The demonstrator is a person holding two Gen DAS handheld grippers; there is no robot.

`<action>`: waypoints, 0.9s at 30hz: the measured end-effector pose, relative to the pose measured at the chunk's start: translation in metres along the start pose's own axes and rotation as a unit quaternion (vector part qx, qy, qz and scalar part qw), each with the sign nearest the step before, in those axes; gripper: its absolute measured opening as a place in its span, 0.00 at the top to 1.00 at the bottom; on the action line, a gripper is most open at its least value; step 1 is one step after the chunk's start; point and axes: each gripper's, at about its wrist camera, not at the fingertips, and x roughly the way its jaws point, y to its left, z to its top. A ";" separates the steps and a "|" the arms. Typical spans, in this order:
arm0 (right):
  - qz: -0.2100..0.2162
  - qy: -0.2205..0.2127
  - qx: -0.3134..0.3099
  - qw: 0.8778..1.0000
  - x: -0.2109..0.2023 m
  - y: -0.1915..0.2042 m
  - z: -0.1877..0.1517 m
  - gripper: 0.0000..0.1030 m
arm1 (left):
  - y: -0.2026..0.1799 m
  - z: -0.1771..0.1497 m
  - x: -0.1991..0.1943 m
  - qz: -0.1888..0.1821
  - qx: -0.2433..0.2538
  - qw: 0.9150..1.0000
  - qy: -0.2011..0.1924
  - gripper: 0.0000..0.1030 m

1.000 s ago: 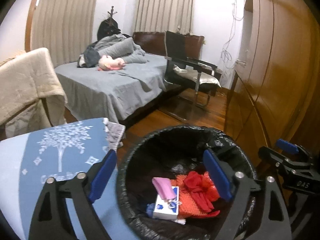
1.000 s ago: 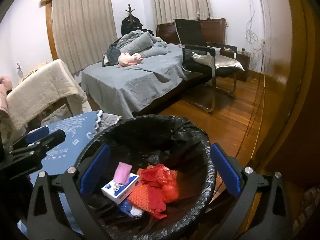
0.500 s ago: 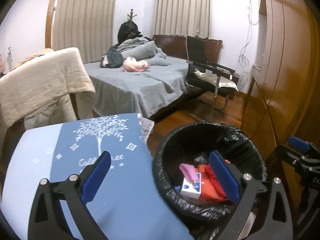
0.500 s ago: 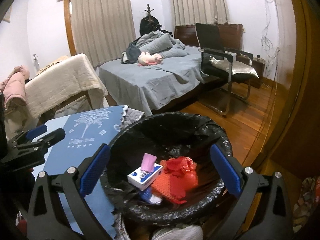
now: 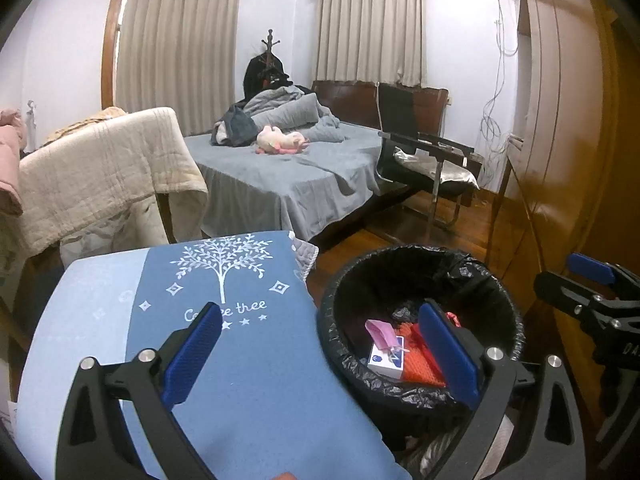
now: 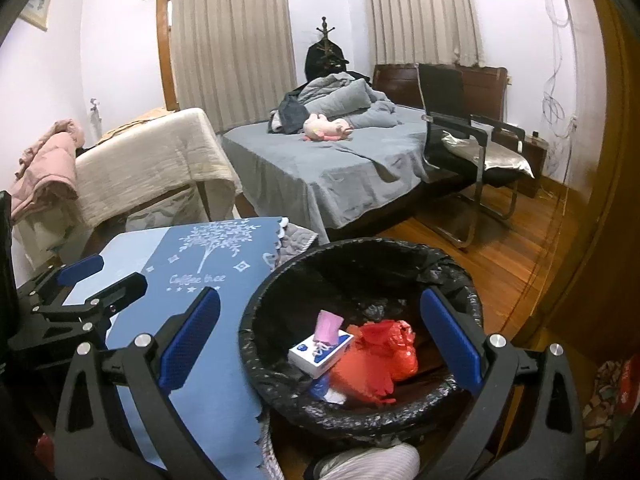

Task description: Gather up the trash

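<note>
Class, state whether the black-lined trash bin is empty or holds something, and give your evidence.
Holds trash. Inside the bin lie a white-and-blue box, a pink wrapper and red plastic bags.

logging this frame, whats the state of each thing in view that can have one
left gripper: open, empty
right gripper: open, empty
round bin with black plastic liner: upright, partly filled
white and blue small box: in the bin, tilted
red plastic bag: crumpled, in the bin
beige curtains: drawn shut

Black gripper [image 5: 320, 352] frames, blue-padded jaws
</note>
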 end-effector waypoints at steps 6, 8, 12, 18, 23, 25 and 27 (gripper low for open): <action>0.009 -0.002 -0.003 1.000 -0.004 0.008 0.003 0.05 | 0.002 0.002 -0.012 0.005 0.000 1.000 -0.011 0.06; 0.009 -0.001 -0.003 1.000 -0.004 0.009 0.004 0.05 | 0.001 0.004 -0.015 0.007 0.002 1.000 -0.014 0.06; 0.010 -0.003 -0.006 1.000 -0.006 0.014 0.005 0.05 | 0.000 0.005 -0.021 0.009 0.005 1.000 -0.019 0.06; 0.011 -0.004 -0.008 1.000 -0.008 0.018 0.005 0.05 | 0.002 0.007 -0.024 0.013 0.004 1.000 -0.024 0.06; 0.012 -0.003 -0.009 1.000 -0.008 0.020 0.005 0.05 | 0.002 0.007 -0.026 0.014 0.002 1.000 -0.025 0.06; 0.013 -0.002 -0.009 1.000 -0.007 0.020 0.005 0.05 | 0.002 0.007 -0.026 0.014 0.002 1.000 -0.024 0.06; 0.013 -0.002 -0.010 1.000 -0.007 0.023 0.005 0.05 | 0.002 0.007 -0.026 0.014 0.002 1.000 -0.024 0.06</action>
